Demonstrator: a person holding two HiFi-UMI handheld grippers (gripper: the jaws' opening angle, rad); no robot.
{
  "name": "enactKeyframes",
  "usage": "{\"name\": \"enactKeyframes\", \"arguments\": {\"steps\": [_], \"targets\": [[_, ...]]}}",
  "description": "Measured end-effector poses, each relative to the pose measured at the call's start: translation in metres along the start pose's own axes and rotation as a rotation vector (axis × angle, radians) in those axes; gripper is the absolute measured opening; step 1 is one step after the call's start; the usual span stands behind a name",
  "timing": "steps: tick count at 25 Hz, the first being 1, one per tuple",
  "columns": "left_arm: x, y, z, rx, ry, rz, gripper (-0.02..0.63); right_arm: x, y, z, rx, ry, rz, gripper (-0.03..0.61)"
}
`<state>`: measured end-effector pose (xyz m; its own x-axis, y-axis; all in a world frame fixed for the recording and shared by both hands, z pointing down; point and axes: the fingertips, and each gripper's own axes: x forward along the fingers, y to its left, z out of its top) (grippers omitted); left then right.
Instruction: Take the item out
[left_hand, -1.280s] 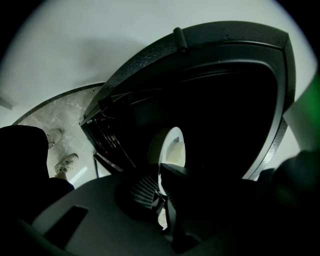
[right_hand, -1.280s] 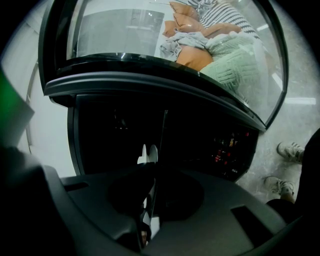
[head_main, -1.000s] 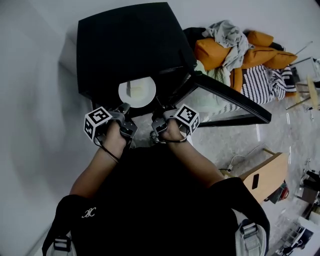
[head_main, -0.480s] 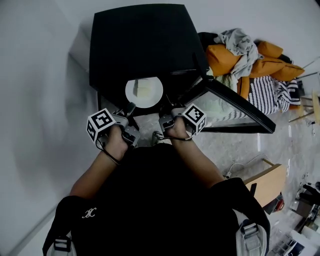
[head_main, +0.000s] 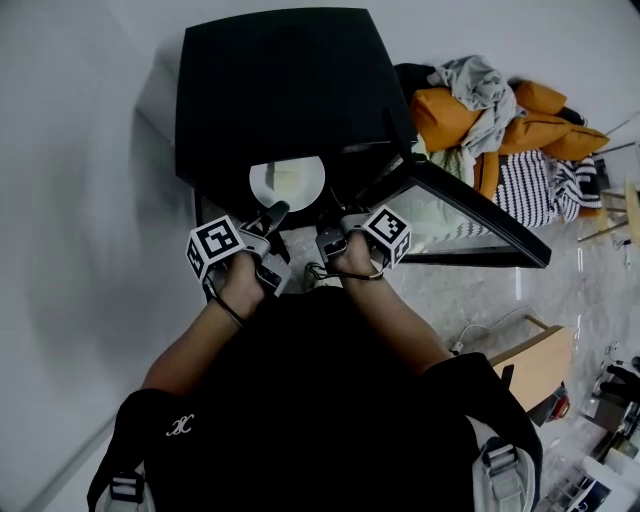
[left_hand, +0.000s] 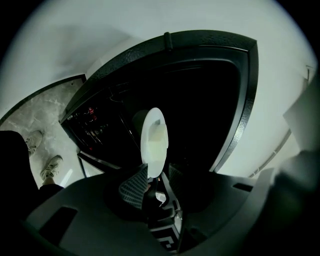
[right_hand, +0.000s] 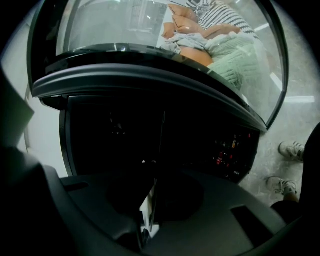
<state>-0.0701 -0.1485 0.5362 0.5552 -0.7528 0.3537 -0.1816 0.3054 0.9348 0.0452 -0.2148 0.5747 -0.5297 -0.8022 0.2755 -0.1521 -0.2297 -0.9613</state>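
Gripping the near rim of the white plate (left_hand: 154, 142), the left gripper (left_hand: 152, 182) has its jaws clamped on it. The plate and its pale slab (head_main: 289, 180) lie straight ahead at the black oven's (head_main: 280, 90) mouth. The right gripper (right_hand: 147, 200) is beside them, jaws together and seemingly empty.

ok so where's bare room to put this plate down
The flat black top of the appliance is bare. The marble floor beyond the open glass door is also free. Crowded: the cushion and clothes pile on the right. The left gripper holds the plate.
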Motion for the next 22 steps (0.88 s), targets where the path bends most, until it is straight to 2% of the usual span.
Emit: {"name": "enactKeyframes", "arguments": {"steps": [6, 10, 16, 22], "targets": [[-0.002, -0.003, -0.004, -0.002, 0.01, 0.028, 0.124, 0.001, 0.002, 0.0, -0.009, 0.015, 0.002, 0.044], [0.002, 0.012, -0.004, -0.049, 0.007, 0.052, 0.125, -0.001, 0.002, 0.0, -0.005, 0.02, 0.002, 0.044], [0.001, 0.018, -0.001, -0.054, -0.014, 0.069, 0.125, -0.01, 0.004, -0.012, -0.006, 0.03, 0.001, 0.044], [0.009, 0.031, 0.003, -0.097, -0.027, 0.087, 0.123, -0.008, 0.0, -0.011, -0.005, 0.035, -0.001, 0.044]]}}
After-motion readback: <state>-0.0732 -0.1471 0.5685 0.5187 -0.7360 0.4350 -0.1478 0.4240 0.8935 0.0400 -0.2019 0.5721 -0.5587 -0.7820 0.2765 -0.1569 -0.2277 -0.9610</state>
